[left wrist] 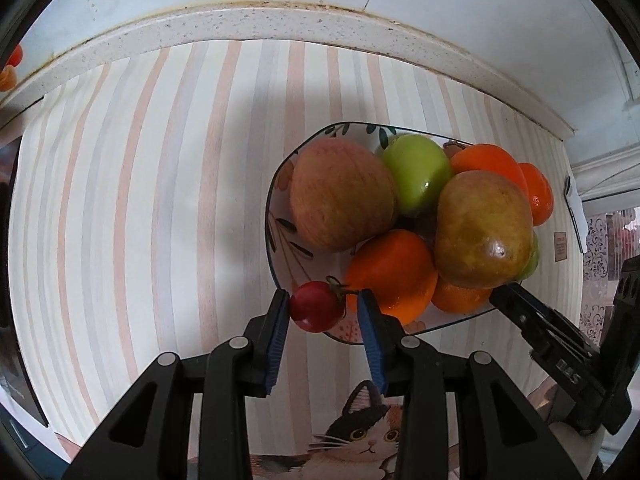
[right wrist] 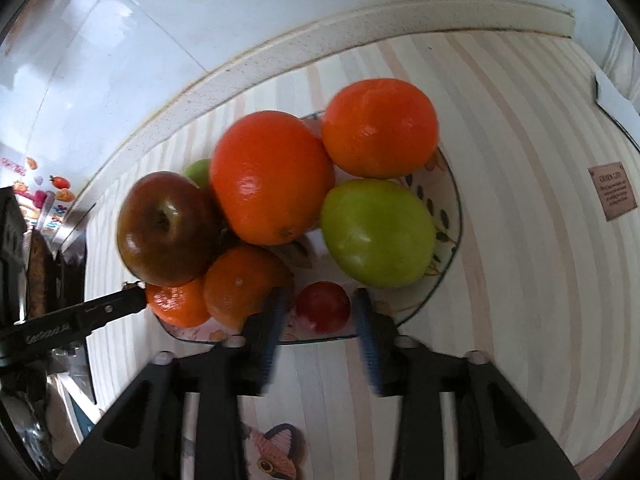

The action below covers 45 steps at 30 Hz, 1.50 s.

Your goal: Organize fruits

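Observation:
A patterned bowl (left wrist: 280,184) on the striped mat holds apples, green fruits and several oranges. In the left wrist view a small red cherry tomato (left wrist: 318,306) sits between the blue pads of my left gripper (left wrist: 323,304) at the bowl's near rim; the left pad touches it, the right pad stands a little off. In the right wrist view a small red fruit (right wrist: 323,306) lies inside the bowl (right wrist: 450,256) between the spread fingers of my right gripper (right wrist: 320,308), untouched. A big orange (right wrist: 272,178), a green fruit (right wrist: 376,232) and a dark apple (right wrist: 166,228) fill the bowl.
The striped mat (left wrist: 140,200) with a cat picture (left wrist: 368,432) covers the counter. A speckled backsplash ledge (left wrist: 260,20) runs along the wall. The other gripper's finger (left wrist: 532,316) reaches the bowl's right side. Dark items (right wrist: 36,272) stand at the left edge.

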Available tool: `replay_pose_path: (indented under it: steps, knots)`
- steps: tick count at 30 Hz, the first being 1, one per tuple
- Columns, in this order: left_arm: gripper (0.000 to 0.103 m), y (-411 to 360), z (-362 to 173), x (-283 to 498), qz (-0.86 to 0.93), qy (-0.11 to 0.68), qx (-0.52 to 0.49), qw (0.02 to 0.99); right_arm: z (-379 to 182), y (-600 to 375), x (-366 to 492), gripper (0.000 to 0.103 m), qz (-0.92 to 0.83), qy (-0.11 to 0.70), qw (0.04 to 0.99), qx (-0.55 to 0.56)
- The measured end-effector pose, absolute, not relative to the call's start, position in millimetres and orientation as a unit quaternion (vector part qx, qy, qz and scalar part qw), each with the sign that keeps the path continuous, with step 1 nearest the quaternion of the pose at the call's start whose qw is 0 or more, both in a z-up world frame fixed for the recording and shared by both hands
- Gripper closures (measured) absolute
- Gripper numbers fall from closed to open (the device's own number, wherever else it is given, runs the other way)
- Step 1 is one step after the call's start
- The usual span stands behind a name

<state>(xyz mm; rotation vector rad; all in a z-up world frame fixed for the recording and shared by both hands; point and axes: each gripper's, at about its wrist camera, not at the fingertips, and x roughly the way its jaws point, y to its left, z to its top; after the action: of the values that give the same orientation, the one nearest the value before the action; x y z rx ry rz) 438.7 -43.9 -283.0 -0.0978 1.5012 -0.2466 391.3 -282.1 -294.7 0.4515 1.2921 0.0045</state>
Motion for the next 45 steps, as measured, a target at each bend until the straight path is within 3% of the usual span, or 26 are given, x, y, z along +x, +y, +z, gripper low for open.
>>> replay_pose_path:
  steps: [2,3,5,7,22,45]
  knots:
    - [0.055,-44,-284,440,-0.105,0.681,-0.035,0.724,-292,-287,386,0.015,0.0,0.593,0.776,0.216]
    - [0.051,-44,-284,439,-0.099,0.681,-0.029,0.725,-290,-288,383,0.015,-0.002,0.593,0.776,0.215]
    - [0.028,-40,-284,439,-0.095,0.679,-0.03,0.727,-288,-290,380,0.014,-0.005,0.592,0.776,0.216]
    - [0.019,-36,-283,436,-0.093,0.677,-0.037,0.729,-283,-290,378,0.012,-0.013,0.592,0.777,0.212]
    - [0.018,-21,-226,372,-0.071,0.621,-0.002,0.781,-214,-270,344,0.007,-0.058,0.548,0.826,0.118]
    - [0.019,-22,-84,223,-0.095,0.483,0.03,0.87,-52,-230,165,0.004,-0.069,0.424,0.9,0.082]
